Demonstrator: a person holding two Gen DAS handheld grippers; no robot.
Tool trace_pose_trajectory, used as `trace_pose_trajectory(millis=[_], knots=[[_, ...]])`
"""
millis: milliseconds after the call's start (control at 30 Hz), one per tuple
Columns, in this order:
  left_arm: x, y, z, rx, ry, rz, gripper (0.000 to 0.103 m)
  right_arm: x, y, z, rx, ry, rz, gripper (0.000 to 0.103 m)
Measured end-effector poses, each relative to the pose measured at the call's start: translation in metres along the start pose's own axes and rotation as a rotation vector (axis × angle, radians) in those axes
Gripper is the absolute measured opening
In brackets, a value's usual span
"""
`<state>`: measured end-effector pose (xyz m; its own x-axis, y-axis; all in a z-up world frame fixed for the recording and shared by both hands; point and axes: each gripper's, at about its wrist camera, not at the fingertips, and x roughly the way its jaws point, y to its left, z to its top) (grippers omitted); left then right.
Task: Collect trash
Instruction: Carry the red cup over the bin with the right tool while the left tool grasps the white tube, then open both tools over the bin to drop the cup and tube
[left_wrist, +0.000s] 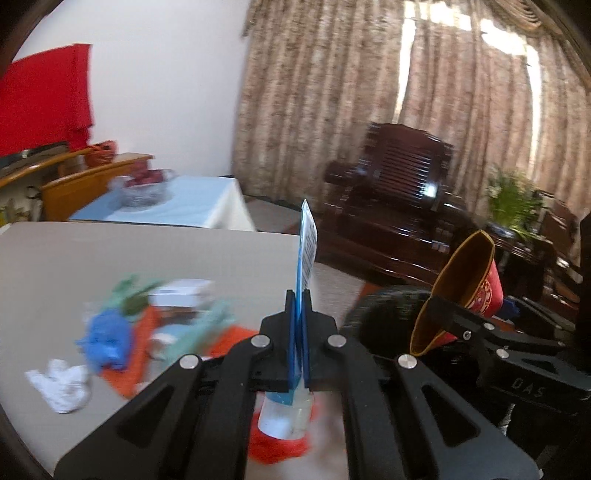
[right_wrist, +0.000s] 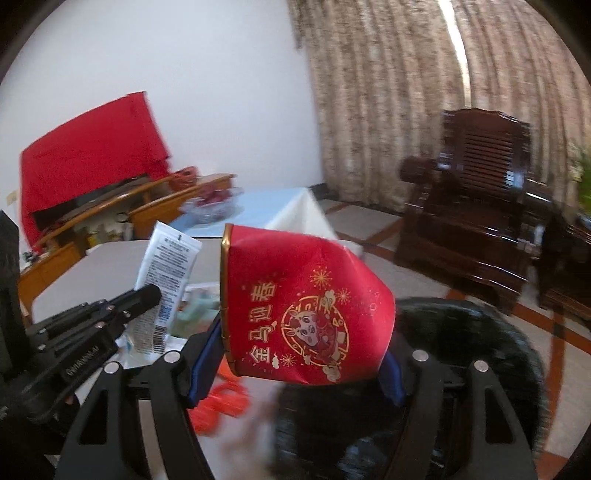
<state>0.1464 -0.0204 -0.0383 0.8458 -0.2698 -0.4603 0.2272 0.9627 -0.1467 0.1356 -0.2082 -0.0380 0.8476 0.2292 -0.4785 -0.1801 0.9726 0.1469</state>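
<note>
My left gripper (left_wrist: 298, 295) is shut on a white and blue squeeze tube (left_wrist: 306, 243), held upright above the table edge; the tube also shows in the right wrist view (right_wrist: 162, 280). My right gripper (right_wrist: 295, 350) is shut on a red paper cup with gold print (right_wrist: 303, 306), held over a black trash bin (right_wrist: 461, 369). The cup (left_wrist: 469, 288) and the bin (left_wrist: 384, 314) also show in the left wrist view. A pile of crumpled scraps (left_wrist: 125, 325), blue, green, orange and white, lies on the grey table (left_wrist: 147, 251).
A dark wooden armchair (left_wrist: 399, 184) stands before patterned curtains (left_wrist: 332, 92). A second table with a light blue cloth (left_wrist: 192, 203) holds a bowl. A wooden cabinet with a red cloth (left_wrist: 40, 99) stands at the left wall. A green plant (left_wrist: 513, 199) is at the right.
</note>
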Motion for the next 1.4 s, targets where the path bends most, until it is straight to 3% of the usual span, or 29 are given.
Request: trace_pose_trajectory(millis=[300, 600, 667, 700, 733, 800, 867, 1033, 1133, 1400], knots=[[0.067, -0.080, -0.008, 0.029, 0.068, -0.183, 0.002, -0.004, -0.089, -0.021, 0.097, 0.054, -0.192, 0.070], [0.119, -0.108, -0.029, 0.024, 0.165, -0.250, 0.004, 0.003, -0.128, -0.045, 0.159, 0.114, -0.284, 0.074], [0.122, -0.108, -0.031, 0.022, 0.173, -0.255, 0.010, 0.004, -0.131, -0.048, 0.165, 0.119, -0.301, 0.087], [0.121, -0.105, -0.032, 0.022, 0.175, -0.253, 0.022, 0.004, -0.132, -0.049, 0.170, 0.118, -0.315, 0.088], [0.120, -0.102, -0.033, 0.019, 0.170, -0.245, 0.032, 0.004, -0.131, -0.049, 0.173, 0.117, -0.322, 0.089], [0.113, -0.094, -0.033, 0.011, 0.160, -0.233, 0.036, 0.003, -0.130, -0.049, 0.176, 0.117, -0.329, 0.092], [0.105, -0.082, -0.030, 0.002, 0.149, -0.207, 0.046, 0.004, -0.128, -0.046, 0.178, 0.108, -0.325, 0.094], [0.073, -0.044, -0.021, 0.015, 0.089, -0.086, 0.074, 0.005, -0.111, -0.036, 0.159, 0.075, -0.276, 0.096], [0.052, -0.012, -0.015, -0.003, 0.073, -0.010, 0.083, 0.008, -0.086, -0.030, 0.146, 0.052, -0.211, 0.097], [-0.009, 0.076, -0.015, -0.032, 0.040, 0.238, 0.086, 0.026, 0.008, -0.022, 0.049, 0.044, 0.026, 0.097]])
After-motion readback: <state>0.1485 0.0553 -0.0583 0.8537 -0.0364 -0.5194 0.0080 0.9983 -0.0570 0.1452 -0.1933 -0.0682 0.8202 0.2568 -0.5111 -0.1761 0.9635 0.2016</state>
